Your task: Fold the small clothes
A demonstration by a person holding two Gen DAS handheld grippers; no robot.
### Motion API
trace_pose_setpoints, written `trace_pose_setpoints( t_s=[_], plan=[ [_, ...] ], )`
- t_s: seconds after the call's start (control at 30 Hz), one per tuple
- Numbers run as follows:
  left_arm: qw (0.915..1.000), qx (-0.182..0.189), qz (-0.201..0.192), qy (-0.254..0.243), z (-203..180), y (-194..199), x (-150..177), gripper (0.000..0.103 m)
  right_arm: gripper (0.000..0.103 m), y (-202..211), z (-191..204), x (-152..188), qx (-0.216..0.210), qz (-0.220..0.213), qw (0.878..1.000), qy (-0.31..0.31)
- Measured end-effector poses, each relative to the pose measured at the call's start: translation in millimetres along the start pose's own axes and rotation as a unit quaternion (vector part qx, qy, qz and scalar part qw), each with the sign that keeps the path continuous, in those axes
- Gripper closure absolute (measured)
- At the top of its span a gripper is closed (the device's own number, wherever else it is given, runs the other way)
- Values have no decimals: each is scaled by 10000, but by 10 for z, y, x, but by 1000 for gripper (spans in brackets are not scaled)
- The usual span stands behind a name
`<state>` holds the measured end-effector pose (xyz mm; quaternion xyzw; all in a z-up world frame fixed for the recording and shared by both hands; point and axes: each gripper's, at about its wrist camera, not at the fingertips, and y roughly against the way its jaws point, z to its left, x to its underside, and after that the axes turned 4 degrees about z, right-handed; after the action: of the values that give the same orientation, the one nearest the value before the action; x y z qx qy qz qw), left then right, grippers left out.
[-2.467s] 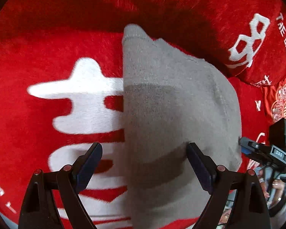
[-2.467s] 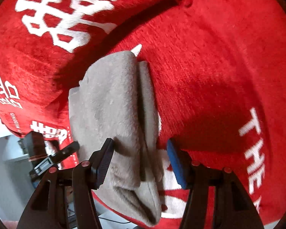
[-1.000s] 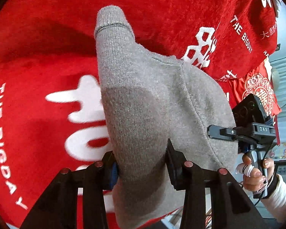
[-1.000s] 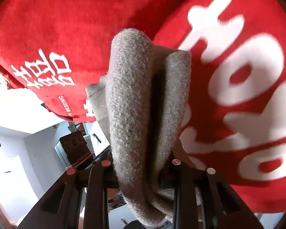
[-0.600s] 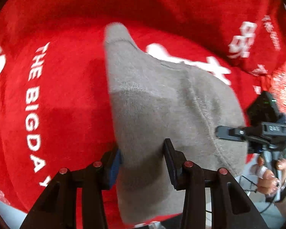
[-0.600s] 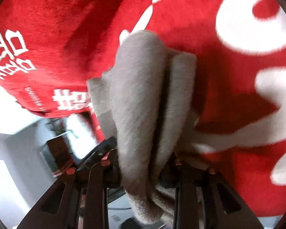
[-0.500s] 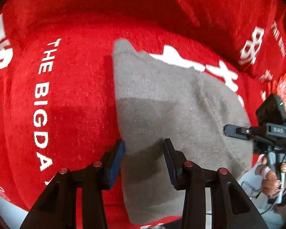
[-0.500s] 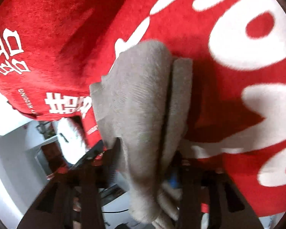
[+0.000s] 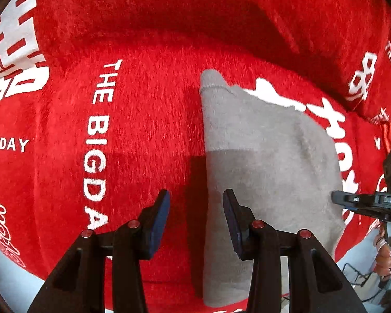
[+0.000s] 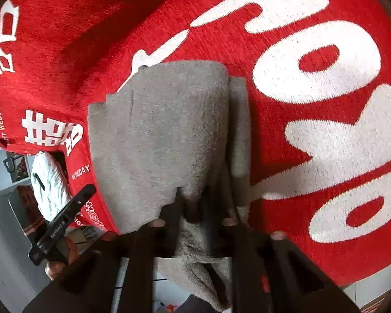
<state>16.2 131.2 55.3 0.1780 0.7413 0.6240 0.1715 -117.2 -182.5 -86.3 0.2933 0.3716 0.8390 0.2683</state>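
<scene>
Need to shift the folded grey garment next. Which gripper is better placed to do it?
Right. The right gripper is shut on the near edge of the grey garment, its jaws having just been closing. The left gripper stands open, its pads clear of the cloth's side edge.

Both views bright, daylight. Heavy fisheye bending, dark vignette at corners. Right wrist view: right hand-held gripper (image 10: 195, 208) motion-blurred at 6 o'clock. Left wrist view: sharp, hard shadow band across grey garment (image 9: 260, 140).
</scene>
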Motion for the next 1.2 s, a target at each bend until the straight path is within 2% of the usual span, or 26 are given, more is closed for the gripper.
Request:
trace_pose_setpoints(
  t_s=[0.1, 0.17, 0.3, 0.43, 0.47, 0.53, 0.77, 0.8, 0.83, 0.87, 1.03, 1.17, 1.2],
  plan=[
    [9998, -115, -34, -153, -66, 3, 73, 58, 95, 199, 281, 110, 774, -398, 9925, 863],
    [9993, -244, -51, -260, -107, -21, 121, 58, 95, 113, 338, 104, 1176, -285, 9864, 1109],
    [9992, -310, 93, -235, -188, -168, 183, 58, 93, -3, 34, 73, 1940, -153, 9727, 1266],
    [9989, -402, 96, -219, -223, -166, 221, 58, 93, 70, -46, 119, 1804, -302, 9782, 982],
    [9988, -423, 94, -233, -224, -164, 223, 51, 92, 85, -68, 138, 1800, -303, 9787, 937],
    [9973, -693, 81, -218, -216, -157, 232, 36, 91, 133, -120, 173, 1746, -299, 9808, 817],
    [9973, -692, 218, -91, -169, -134, 315, 35, 91, 159, -117, 267, 1798, -335, 9812, 615],
    [9971, -715, 260, -83, -170, -136, 329, 31, 91, 164, -109, 270, 1831, -357, 9807, 589],
    [9966, -772, 283, -71, -171, -130, 340, 17, 91, 158, -90, 270, 1852, -366, 9803, 573],
    [9962, -820, 272, -67, -173, -119, 353, 13, 91, 151, -81, 269, 1880, -373, 9799, 559],
    [9966, -773, 260, -105, -204, -62, 400, 13, 91, 58, 174, 370, 2118, -549, 9740, 594],
    [9957, -849, 329, -155, -219, -69, 414, 11, 91, 165, 378, 592, 1819, -894, 9760, 792],
    [9953, -882, 350, -170, -223, -75, 422, 5, 91, 150, 439, 666, 1762, -904, 9760, 910]
  ],
)
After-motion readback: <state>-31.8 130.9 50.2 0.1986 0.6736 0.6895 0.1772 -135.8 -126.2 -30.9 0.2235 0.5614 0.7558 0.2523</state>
